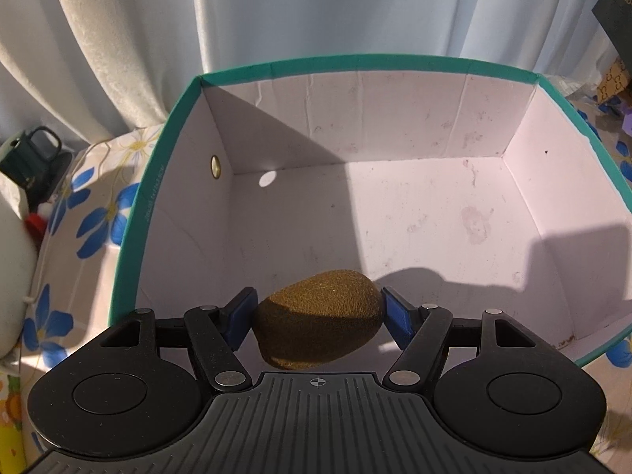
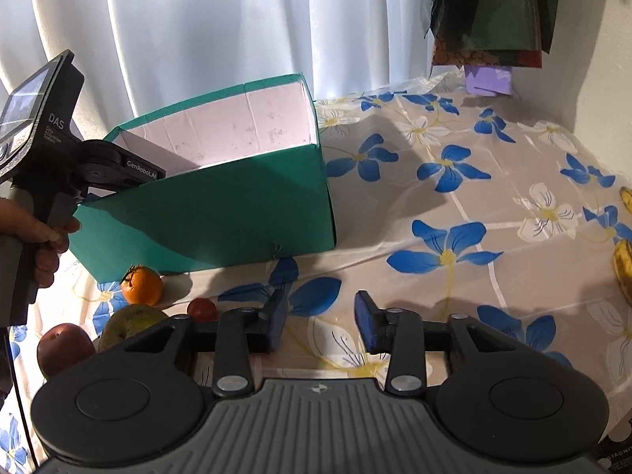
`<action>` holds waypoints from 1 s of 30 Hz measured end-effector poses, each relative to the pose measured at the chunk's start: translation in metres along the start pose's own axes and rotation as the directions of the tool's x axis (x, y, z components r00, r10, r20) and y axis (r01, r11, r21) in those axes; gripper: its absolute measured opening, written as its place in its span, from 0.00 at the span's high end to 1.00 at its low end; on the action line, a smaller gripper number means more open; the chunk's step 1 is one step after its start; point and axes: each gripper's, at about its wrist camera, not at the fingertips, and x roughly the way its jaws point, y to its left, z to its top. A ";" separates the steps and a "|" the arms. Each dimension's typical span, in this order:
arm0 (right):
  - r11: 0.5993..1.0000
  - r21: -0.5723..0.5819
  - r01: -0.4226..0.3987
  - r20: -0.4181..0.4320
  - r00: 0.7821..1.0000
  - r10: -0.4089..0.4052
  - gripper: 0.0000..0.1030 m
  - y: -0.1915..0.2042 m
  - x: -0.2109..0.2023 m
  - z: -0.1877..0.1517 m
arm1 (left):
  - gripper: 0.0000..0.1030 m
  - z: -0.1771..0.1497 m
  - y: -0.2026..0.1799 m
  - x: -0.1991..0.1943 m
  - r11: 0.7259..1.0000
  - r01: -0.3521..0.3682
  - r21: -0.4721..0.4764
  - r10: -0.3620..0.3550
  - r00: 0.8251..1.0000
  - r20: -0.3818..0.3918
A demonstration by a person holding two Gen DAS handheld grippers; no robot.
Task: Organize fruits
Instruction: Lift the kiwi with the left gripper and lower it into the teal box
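My left gripper (image 1: 318,316) is shut on a brown kiwi (image 1: 320,318) and holds it over the near part of a teal box (image 1: 355,61) with a pale, bare inside. In the right wrist view the same box (image 2: 221,205) stands on the flowered tablecloth, and the left gripper's body (image 2: 98,170) reaches over its left rim. My right gripper (image 2: 320,322) is open and empty above the cloth in front of the box. An orange (image 2: 142,284), a small red fruit (image 2: 202,309), a green-yellow fruit (image 2: 130,322) and a red apple (image 2: 63,347) lie at the lower left.
Bananas (image 2: 624,268) lie at the right edge of the table. White curtains hang behind the box. A dark mug (image 1: 33,162) stands left of the box. Dark bags (image 2: 489,12) hang at the upper right. The flowered cloth (image 2: 454,205) spreads right of the box.
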 end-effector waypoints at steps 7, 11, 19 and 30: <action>0.958 -0.134 -0.253 -0.136 0.962 0.235 0.22 -0.004 -0.040 -0.010 | 0.29 0.003 0.003 0.003 1.000 0.017 -0.020 -0.018 1.000 -0.013; 0.921 -0.192 -0.339 -0.279 0.919 0.280 0.20 0.005 -0.036 -0.018 | 0.28 0.004 0.004 0.003 0.999 0.027 -0.027 -0.027 0.999 -0.028; 0.901 -0.120 -0.417 -0.409 0.848 0.338 0.18 0.000 -0.031 -0.032 | 0.24 0.004 0.004 -0.010 0.999 0.033 -0.035 -0.033 0.999 0.017; 0.919 -0.132 -0.372 -0.478 0.836 0.270 0.40 0.002 -0.009 -0.041 | 0.21 -0.002 0.003 -0.026 0.998 0.048 -0.039 -0.046 0.998 0.052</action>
